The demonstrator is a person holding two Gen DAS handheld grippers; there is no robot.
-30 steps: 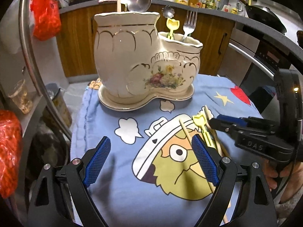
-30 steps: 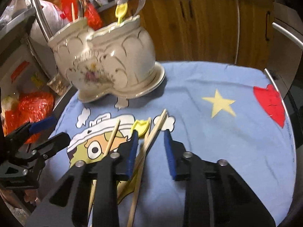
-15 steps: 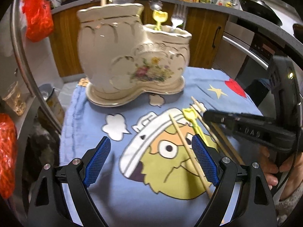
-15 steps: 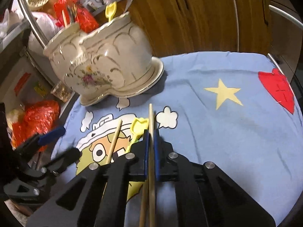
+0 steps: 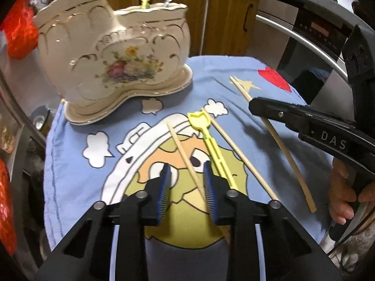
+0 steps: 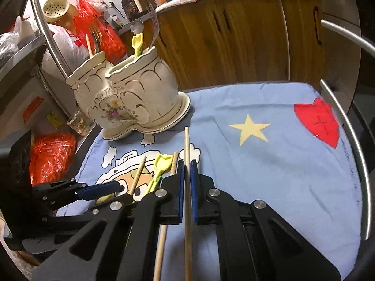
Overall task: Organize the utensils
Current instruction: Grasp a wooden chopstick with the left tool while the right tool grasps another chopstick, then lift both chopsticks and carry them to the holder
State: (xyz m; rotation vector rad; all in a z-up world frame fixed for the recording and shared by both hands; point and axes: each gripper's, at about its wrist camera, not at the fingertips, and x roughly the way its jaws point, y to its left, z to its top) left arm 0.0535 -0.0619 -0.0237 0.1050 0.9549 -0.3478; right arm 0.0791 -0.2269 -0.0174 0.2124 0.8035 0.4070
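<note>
— Wooden chopstick [image 6: 186,154] is sitting clamped in our right gripper [image 6: 185,182], jaws pressed together on it, tip pointing toward the ceramic holder [image 6: 131,100].

— And we are closing our left gripper [image 5: 185,182] around a second chopstick [image 5: 185,157] lying on the blue cloth [image 6: 269,171], in front of the holder. The pads are not pressing it yet.

— That stick is running slantwise between the jaws, so we are risking it rolling or pivoting out as they shut.

— The yellow fork [image 5: 211,145] is lying just beside it, on the side away from the holder's tall pot. We may be pinching both.

— A third chopstick [image 5: 243,159] is resting beyond the fork, farther from the holder.

— We are also gripping the right one well down its length, so it could swing and knock the holder's rim.
</note>
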